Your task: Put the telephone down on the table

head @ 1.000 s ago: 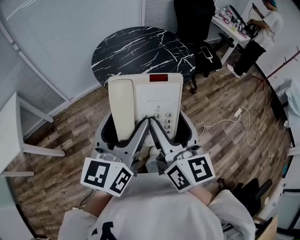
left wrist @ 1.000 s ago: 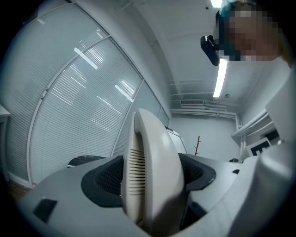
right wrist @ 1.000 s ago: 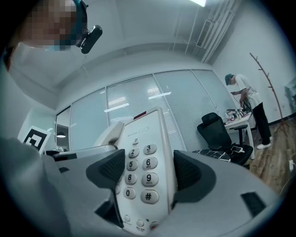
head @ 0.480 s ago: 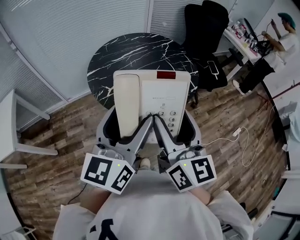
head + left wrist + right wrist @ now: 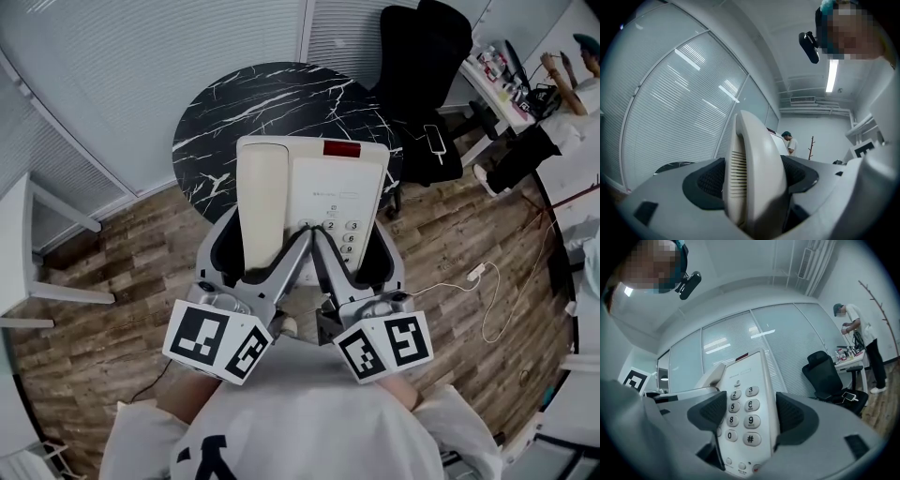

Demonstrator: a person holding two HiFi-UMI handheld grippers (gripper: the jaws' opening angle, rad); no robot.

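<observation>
A cream desk telephone (image 5: 328,192) with a red strip at its top and its handset (image 5: 262,202) on the cradle is held up between both grippers. My left gripper (image 5: 258,264) is shut on the handset side; the left gripper view shows the handset (image 5: 757,178) squeezed between the dark pads. My right gripper (image 5: 349,260) is shut on the keypad side, with the keypad (image 5: 743,416) between its pads. The round black marble table (image 5: 253,103) lies just beyond. The phone's far edge overlaps the table's near rim in the head view.
A black office chair (image 5: 422,66) stands right of the table, with a mobile phone (image 5: 434,139) on its seat. A white cable and power strip (image 5: 473,274) lie on the wood floor at right. A white table (image 5: 14,244) is at left. A person (image 5: 562,103) works at a desk far right.
The telephone and both grippers have moved forward toward the black table; the table now sits closer under the phone's far edge. Both grips are unchanged.
</observation>
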